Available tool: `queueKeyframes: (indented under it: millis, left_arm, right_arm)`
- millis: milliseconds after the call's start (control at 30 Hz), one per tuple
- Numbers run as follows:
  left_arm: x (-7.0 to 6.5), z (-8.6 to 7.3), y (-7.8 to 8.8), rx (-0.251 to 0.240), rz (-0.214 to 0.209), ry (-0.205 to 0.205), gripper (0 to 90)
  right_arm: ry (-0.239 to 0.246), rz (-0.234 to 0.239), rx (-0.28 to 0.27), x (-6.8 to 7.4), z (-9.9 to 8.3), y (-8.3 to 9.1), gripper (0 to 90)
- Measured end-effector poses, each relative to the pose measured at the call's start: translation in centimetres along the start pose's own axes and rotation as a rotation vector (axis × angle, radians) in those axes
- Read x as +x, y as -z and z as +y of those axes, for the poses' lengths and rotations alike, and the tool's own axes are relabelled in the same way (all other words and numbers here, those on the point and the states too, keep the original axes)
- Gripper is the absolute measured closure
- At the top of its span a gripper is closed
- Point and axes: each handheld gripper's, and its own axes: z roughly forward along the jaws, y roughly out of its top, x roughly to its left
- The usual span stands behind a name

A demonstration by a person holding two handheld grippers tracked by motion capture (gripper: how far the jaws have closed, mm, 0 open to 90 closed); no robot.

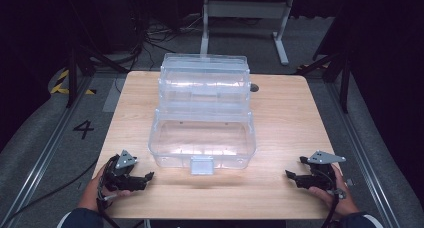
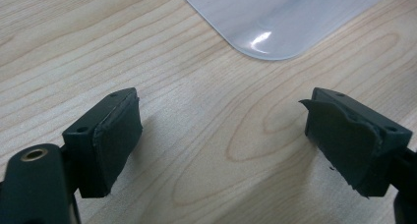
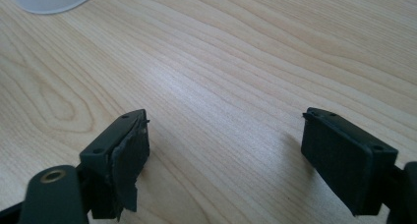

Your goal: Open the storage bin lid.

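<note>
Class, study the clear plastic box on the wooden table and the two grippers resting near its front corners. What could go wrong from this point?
1. The clear box stands open with its stepped trays raised at the back; a push on them might tip it or slide it.
2. Its small front latch is see-through and glossy, so jaws could easily miss it.
3. The left gripper and right gripper are both open and hold nothing; closing on the smooth wall may slip.

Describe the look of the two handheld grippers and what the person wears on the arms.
Both the left gripper and right gripper are black, with two blocky jaws faced by dark, frayed pads. Each carries a grey three-cornered plate on top and trails a black cable. The sleeves are dark blue.
</note>
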Motion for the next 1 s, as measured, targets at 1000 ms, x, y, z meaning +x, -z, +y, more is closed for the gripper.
queueKeyframes:
  millis: [1000]
  left_arm:
    - [0.09,0.17,-0.22,0.018,0.032,0.032,7.2]
  right_arm:
    - [-0.001,-0.004,0.005,-0.11,-0.04,0.01,15.7]
